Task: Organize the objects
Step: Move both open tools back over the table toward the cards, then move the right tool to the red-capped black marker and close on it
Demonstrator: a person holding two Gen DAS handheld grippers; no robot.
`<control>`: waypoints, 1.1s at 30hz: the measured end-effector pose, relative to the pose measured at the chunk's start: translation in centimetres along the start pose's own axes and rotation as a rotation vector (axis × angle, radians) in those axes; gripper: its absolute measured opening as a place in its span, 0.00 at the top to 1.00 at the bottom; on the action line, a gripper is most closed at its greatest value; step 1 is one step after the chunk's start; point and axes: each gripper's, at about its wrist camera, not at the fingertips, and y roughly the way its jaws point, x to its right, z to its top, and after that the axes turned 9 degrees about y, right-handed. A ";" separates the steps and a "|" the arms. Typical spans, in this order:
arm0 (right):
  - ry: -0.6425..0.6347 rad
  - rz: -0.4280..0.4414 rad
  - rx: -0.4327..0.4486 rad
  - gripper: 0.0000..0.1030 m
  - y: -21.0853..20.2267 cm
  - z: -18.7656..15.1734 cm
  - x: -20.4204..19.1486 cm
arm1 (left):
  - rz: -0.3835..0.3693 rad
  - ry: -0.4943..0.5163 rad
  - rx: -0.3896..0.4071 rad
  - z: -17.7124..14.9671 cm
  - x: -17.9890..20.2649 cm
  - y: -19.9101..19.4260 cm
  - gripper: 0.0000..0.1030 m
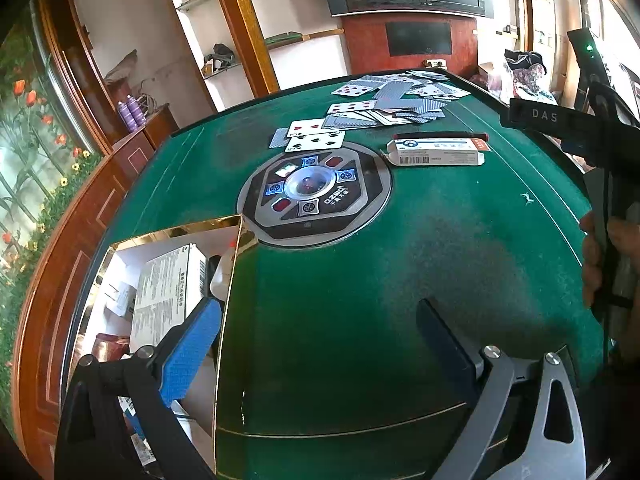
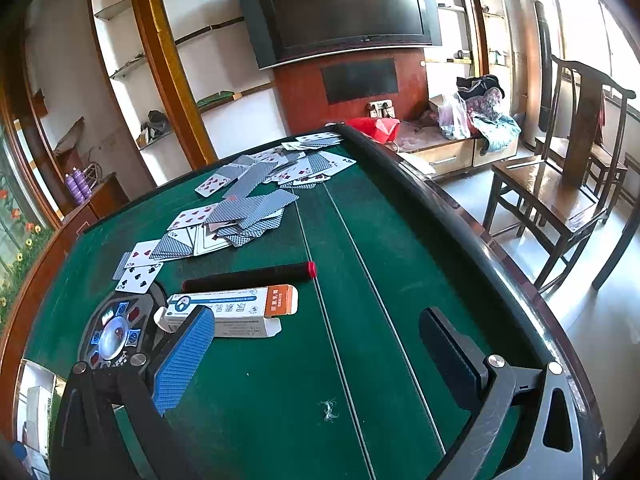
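Sorting barely begun: most loose things are yet to be gathered from the green tabletop (image 2: 260, 400).

Both tools are seen with fingers spread apart and nothing held: the left tool (image 1: 320, 344) hovers over bare felt, the right tool (image 2: 320, 356) likewise. Just ahead of the right tool's left finger lies a white carton (image 2: 232, 308) with its end flap open, and touching or just beyond it a dark tube with a red cap (image 2: 250, 276). Farther ahead, playing cards (image 2: 240, 204) are scattered loosely. Beside the left tool's left finger an open gold-rimmed box (image 1: 232, 280) is seen, already holding a white package (image 1: 172, 292) and other items. By this judgement, the carton, tube and cards remain to be put away.
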 end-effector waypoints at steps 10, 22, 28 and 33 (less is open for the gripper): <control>0.001 0.002 -0.002 0.00 0.0 0.0 0.0 | -0.003 0.000 -0.004 -0.2 0.0 0.2 0.05; 0.052 -0.062 0.037 0.00 0.4 0.6 2.0 | -0.288 -0.205 -0.006 1.3 2.4 5.2 0.05; 0.075 -0.034 0.033 0.00 0.6 0.7 2.5 | -0.330 -0.251 -0.017 0.4 2.5 7.4 0.05; 0.097 0.225 -0.137 0.00 1.9 2.1 0.0 | -0.338 -0.249 0.003 0.2 2.3 7.5 0.01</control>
